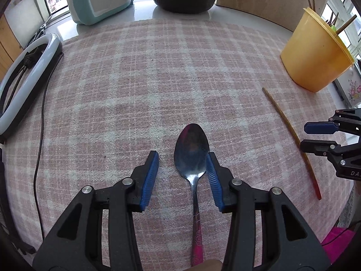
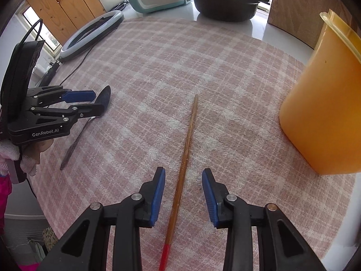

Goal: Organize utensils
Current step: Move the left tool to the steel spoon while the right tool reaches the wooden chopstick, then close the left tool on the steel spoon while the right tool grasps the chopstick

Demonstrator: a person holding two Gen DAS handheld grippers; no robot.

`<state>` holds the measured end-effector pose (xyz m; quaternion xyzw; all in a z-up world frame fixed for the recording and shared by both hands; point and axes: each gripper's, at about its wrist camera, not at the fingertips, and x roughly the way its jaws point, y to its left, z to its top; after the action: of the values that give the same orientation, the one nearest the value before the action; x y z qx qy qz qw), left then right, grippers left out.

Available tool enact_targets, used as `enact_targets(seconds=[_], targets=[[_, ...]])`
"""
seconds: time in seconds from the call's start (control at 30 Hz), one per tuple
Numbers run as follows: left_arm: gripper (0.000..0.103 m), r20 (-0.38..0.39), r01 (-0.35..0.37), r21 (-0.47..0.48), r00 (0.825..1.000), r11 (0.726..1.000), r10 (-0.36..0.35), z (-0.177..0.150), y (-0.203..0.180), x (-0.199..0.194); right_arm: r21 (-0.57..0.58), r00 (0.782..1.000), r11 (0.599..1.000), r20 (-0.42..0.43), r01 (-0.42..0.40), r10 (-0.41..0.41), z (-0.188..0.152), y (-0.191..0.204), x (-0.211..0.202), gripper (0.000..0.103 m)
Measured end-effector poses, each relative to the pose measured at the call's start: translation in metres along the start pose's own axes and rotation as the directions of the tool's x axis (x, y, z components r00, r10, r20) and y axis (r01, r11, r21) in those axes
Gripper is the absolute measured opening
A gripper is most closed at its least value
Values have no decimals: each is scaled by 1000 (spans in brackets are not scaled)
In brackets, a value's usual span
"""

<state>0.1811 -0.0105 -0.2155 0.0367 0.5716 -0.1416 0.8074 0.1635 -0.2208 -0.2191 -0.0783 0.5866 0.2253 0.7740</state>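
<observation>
1. A pink checked cloth (image 1: pixel 158 72) covers a table. On it lie a metal spoon (image 1: pixel 191 153) and a single wooden chopstick (image 2: pixel 185 153), well apart from each other.
2. The left gripper (image 1: pixel 182 164) hangs low over the spoon, its jaws wide apart and holding nothing. The spoon's bowl sits between the blue pads, close against the right-hand one; whether they touch cannot be told.
3. The right gripper (image 2: pixel 183 183) is likewise spread wide and empty. The chopstick runs lengthwise through the gap, touching neither pad.
4. The spoon looks stiff, light and smooth, so probably slippery. Its narrow neck or pink patterned handle seems the better place to pinch than the rounded bowl.
5. The chopstick looks rigid, thin and very light, with a red-tipped near end. It lies flat on the cloth, so a grasp across its middle would likely need the pads right down at the fabric.
6. A tall yellow cup (image 1: pixel 315 52) stands on the far right and has several chopsticks sticking up out of it.
7. A black pot (image 2: pixel 225 4) with a yellow lid sits at the back; its contents are hidden.
</observation>
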Motion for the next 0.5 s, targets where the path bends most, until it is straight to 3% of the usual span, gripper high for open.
enact_targets(seconds=[0.23,0.37,0.5], targets=[[47,-1,-8,50,1000,999,8,0,-10,2,-1,1000,1000,-5,1,-1,1,0,2,35],[47,31,-72,96,997,993,69,-6,-23,3,-5,1000,1000,-12,5,-5,1,1,5,35],[38,60,-69,83,996,994,64,-7,-23,2,-9,1000,1000,-22,11,-11,1,1,9,32]])
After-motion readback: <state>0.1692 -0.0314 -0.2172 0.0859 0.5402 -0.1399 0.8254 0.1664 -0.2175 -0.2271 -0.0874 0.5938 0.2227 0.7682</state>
